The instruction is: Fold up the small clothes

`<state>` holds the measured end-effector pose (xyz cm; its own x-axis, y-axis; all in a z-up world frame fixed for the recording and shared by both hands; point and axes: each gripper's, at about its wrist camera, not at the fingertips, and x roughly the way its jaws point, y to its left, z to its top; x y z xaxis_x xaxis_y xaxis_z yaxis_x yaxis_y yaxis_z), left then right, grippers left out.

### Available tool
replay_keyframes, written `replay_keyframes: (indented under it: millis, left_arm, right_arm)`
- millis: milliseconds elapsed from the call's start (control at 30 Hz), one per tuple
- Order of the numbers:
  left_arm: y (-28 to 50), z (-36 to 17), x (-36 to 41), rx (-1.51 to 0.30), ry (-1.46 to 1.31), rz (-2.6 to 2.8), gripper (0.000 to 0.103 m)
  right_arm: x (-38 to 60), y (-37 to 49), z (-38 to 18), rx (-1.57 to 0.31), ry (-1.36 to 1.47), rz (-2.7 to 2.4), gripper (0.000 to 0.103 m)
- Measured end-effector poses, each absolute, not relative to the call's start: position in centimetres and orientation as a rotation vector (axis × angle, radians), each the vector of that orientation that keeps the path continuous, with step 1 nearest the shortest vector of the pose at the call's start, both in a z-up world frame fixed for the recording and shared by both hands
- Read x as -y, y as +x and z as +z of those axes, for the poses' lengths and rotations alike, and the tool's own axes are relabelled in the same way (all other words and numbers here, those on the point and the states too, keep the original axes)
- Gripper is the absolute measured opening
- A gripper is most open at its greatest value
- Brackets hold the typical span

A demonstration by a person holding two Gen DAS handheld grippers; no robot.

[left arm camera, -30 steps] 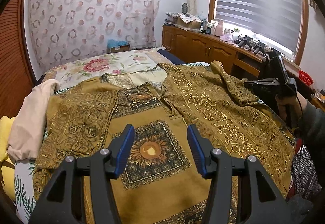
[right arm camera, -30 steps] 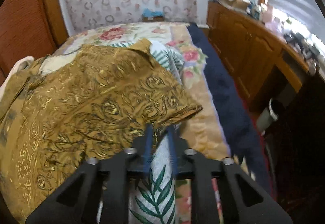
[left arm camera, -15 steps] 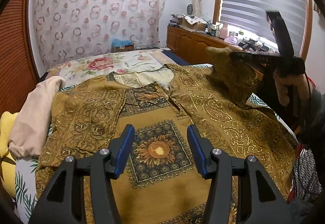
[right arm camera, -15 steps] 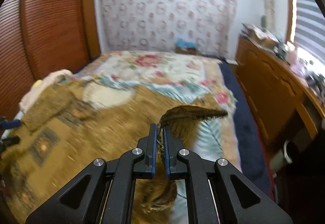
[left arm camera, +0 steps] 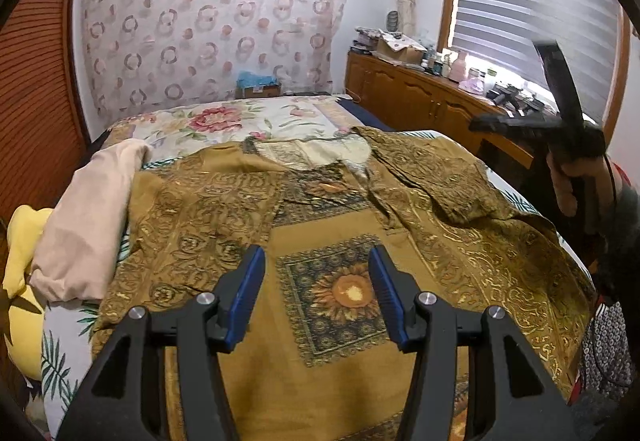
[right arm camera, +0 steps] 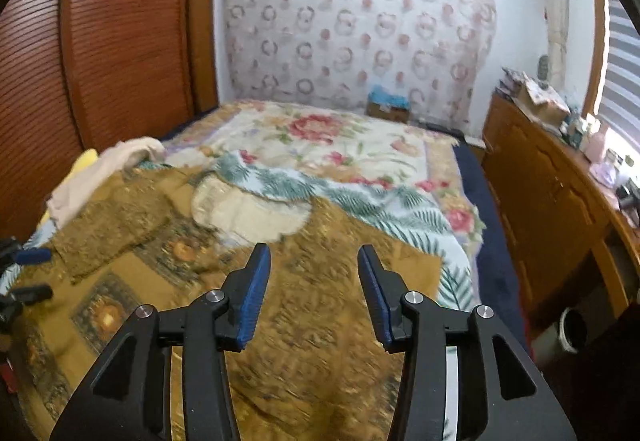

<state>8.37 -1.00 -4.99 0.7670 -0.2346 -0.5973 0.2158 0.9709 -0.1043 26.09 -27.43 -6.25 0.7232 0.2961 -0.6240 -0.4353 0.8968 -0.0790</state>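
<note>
Left wrist: floral bed [left arm camera: 224,121], wooden cabinets [left arm camera: 404,97].

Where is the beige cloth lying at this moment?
In the left wrist view, the beige cloth lies at the left edge of the bed, touching the left side of the golden shirt, with a yellow item beside it.

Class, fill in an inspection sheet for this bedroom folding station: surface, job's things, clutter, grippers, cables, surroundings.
Surface: bed with floral cover.
Job's things: gold patterned shirt spread front up, both sleeves folded inward.
Clutter: beige garment and yellow cloth at the shirt's left edge.
Grippers: left gripper open above the shirt; right gripper jaws just opened, nothing between them.
Cables: thin dark cable at the right hand.
Surroundings: wooden cabinet, window blind, patterned curtain.
</note>
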Motion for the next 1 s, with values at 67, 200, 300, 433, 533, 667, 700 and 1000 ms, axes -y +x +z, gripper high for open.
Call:
replay_keyframes:
  millis: [67, 200, 300, 433, 533, 667, 700, 1000]
  left_arm:
    - [8.6, -5.0, 0.3, -0.651, -0.039, -0.234, 0.053]
    - [8.8, -5.1, -1.4, -0.645, -0.047, -0.200, 0.053]
    - [9.2, -5.2, -2.2, -0.646, -0.044, -0.171, 0.053]
    - [10.0, -5.3, -3.8, -0.650, -0.043, -0.121, 0.053]
    - [10.4, -5.4, -4.7, -0.651, -0.042, -0.102, 0.053]
    - [11.5, -5.5, -5.5, -0.660, -0.038, -0.092, 0.053]
    - [11.9, -5.6, -5.7, -0.664, -0.040, -0.097, 0.053]
    - [14.8, -5.5, -8.1, -0.671, -0.022, -0.091, 0.053]
  right_arm:
    - [28.4, 26.3, -7.3, -0.678, -0.223, 0.385, 0.046]
    - [30.4, 26.7, -9.5, -0.743, -0.216, 0.342, 0.046]
    - [32.0, 27.3, -11.1, -0.789, -0.198, 0.312, 0.046]
    - [33.5, 29.1, -12.7, -0.839, -0.159, 0.274, 0.046]
    - [34.3, 30.4, -13.2, -0.868, -0.110, 0.269, 0.046]
    - [34.7, 31.8, -13.3, -0.899, -0.055, 0.303, 0.045]
    - [34.7, 32.0, -13.3, -0.902, -0.052, 0.312, 0.043]
    - [34.2, 32.6, -10.8, -0.828, -0.205, 0.289, 0.003]
